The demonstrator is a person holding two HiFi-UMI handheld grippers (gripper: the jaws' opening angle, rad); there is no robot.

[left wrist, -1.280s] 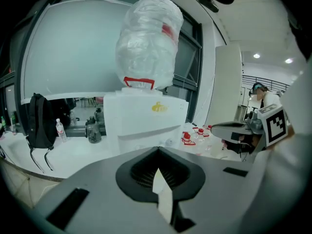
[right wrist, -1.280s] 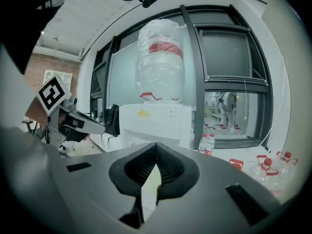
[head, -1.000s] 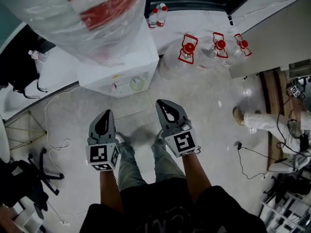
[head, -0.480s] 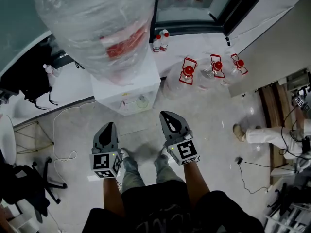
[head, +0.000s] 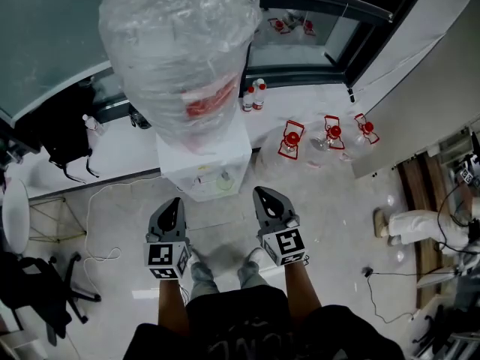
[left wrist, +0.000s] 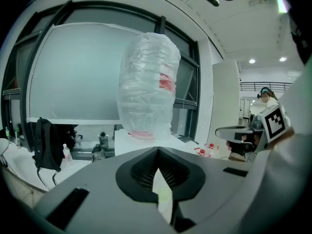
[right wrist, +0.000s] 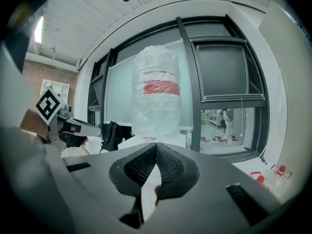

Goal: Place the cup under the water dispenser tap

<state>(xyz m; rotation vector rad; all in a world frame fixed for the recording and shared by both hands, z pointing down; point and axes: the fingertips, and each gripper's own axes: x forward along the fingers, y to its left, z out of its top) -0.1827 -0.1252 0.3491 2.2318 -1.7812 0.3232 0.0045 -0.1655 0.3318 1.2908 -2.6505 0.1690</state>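
Both grippers hang side by side on the near side of the water dispenser (head: 202,160). The left gripper (head: 172,207) has its jaws pressed together at the tips with nothing between them, and the right gripper (head: 266,198) matches it, tips closed and empty. The cup (head: 225,178) is hard to make out: only a small pale round rim shows at the dispenser's near face, beyond both grippers, and from above there's no telling whether it sits right under a tap. The big bottle (head: 180,58) on top is wrapped in crinkled plastic, which blurs its red label and hides the dispenser's top. On the floor to the right, 3 clear jugs (head: 332,133) with red handles stand close together, and 2 small bottles (head: 253,96) stand farther back. At the right edge a person's leg (head: 409,222) is cut off by the frame.
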